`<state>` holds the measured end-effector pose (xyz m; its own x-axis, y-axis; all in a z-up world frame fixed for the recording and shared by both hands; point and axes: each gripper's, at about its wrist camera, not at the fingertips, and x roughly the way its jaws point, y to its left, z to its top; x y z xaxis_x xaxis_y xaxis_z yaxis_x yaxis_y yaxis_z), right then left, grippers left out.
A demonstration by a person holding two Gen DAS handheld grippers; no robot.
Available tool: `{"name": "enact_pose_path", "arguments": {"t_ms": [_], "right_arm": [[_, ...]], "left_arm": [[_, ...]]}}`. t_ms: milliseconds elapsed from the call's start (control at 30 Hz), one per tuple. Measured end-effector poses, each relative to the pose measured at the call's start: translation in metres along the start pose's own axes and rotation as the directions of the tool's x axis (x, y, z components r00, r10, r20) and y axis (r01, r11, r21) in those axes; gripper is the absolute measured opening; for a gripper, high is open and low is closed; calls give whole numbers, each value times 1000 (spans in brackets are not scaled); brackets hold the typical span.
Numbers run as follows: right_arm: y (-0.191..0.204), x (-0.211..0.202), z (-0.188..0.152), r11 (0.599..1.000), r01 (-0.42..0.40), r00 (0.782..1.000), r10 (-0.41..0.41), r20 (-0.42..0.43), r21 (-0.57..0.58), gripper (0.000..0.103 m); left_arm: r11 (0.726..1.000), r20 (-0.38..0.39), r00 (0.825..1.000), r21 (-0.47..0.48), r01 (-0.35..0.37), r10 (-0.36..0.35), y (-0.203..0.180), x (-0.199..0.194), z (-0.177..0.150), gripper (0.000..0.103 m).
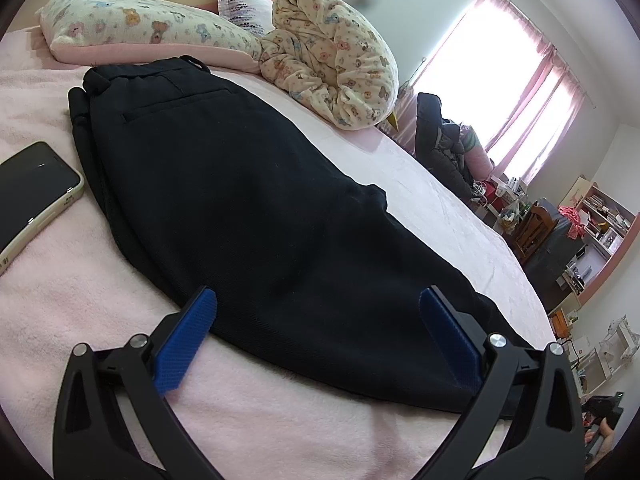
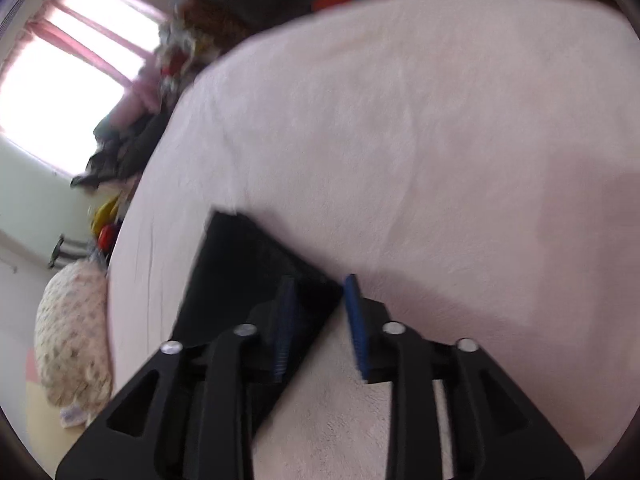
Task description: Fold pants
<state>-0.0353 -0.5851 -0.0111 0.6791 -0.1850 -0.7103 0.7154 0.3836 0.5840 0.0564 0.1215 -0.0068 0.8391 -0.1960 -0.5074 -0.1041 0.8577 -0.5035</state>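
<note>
My left tongs point(image 1: 318, 328) are matte black plastic: two curved arms with triangular cut-outs, each arm carrying two round silver screw heads. Each of their fingers point(image 1: 186, 346) is faced with a bright blue pad with a fine knurled texture. My right tongs point(image 2: 320, 320) are the same build, black with silver screws and ridged blue pads point(image 2: 357, 326), slightly blurred.

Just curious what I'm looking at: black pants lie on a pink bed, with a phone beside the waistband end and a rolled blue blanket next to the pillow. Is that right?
Nearly. The rolled blanket is not blue: it is cream with a small floral print, as the left wrist view shows. The rest holds: black pants on the pink bed, phone near the waistband end, pillow alongside.
</note>
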Motion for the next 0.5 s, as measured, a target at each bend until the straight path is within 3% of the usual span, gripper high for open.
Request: {"name": "enact_pose_path", "arguments": {"t_ms": [67,100,167,233,333,367,433,467,500], "right_arm": [[27,-19,-9,994,-22,998,28,55,-108,44],[48,-20,-16,982,-55,997,63,41,-182,44],[98,-13,-40,926,-177,984,160,-77,-334,44],[161,-1,-81,814,-336,937,236,-259,-474,44],[238,10,-146,630,-486,865,248,-436,-606,44],[268,15,-176,550,-542,830,234,-506,-636,44],[309,26,-222,448,-613,778,199,-596,-651,44],[335,34,-249,391,-637,758,164,-631,-665,44],[353,42,-269,346,-644,753,132,-644,-682,44]], "left_arm": [[1000,1,1000,-3,4,-4,0,-1,0,101],[1000,3,1000,-5,7,-7,0,-2,-1,101],[1000,5,1000,-10,14,-14,2,-1,0,101],[1000,9,1000,-15,22,-22,2,-2,0,101],[999,17,999,-29,40,-39,5,-4,0,101],[998,19,999,-33,46,-45,6,-4,0,101],[998,23,998,-39,55,-54,7,-4,0,101],[997,25,998,-41,58,-57,7,-4,0,101],[997,27,998,-44,63,-61,8,-5,-1,101]]}}
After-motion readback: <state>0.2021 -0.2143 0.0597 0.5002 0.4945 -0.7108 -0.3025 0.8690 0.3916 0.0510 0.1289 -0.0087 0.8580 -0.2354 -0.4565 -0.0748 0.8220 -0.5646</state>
